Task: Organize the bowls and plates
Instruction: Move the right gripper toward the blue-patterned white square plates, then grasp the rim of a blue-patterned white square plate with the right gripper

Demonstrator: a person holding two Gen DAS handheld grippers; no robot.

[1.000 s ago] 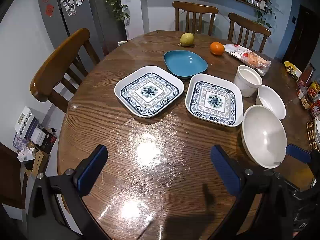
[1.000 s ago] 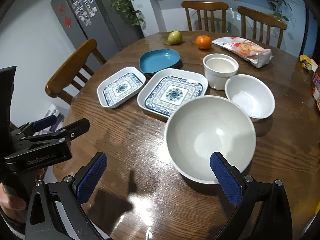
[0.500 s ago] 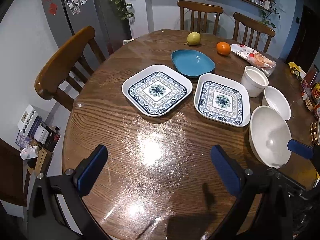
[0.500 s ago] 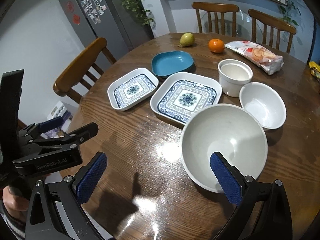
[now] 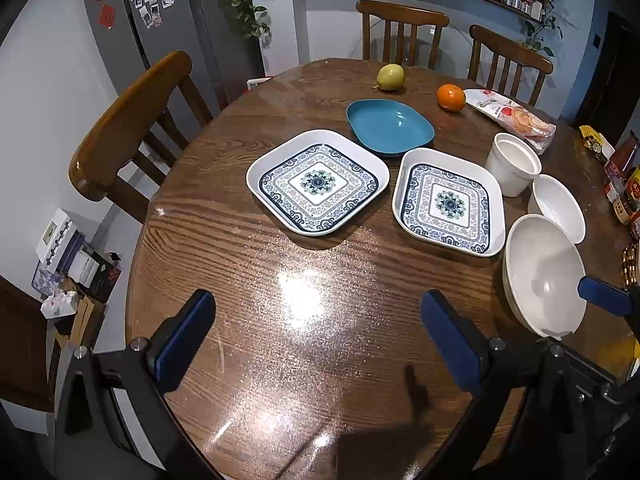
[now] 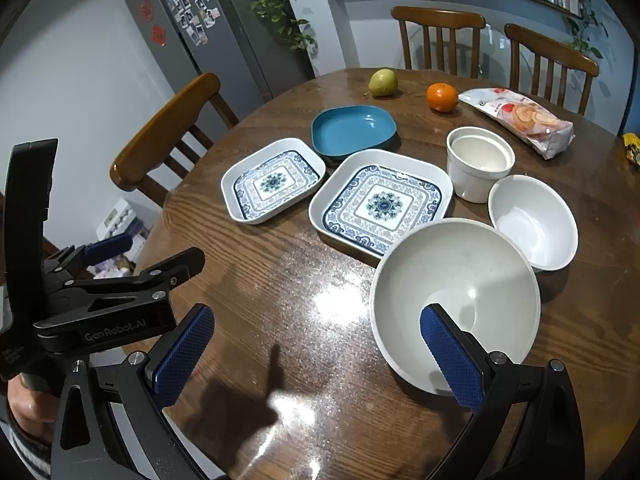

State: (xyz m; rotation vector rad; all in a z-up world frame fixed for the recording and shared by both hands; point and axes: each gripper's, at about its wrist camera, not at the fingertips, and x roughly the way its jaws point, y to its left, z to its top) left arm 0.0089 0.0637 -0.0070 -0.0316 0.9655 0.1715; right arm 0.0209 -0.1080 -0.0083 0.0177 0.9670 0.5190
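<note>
Seemingly nothing is stacked yet. From the left wrist view, the left gripper hangs wide open and empty over the bare near part of the round wooden table. Beyond lie two patterned square plates side by side, with a blue dish behind them.

From the right wrist view, the right gripper is also spread wide, holding nothing; its right finger overlaps the large white bowl. A smaller white bowl and white cup sit just beyond. All sorting remains.
</note>
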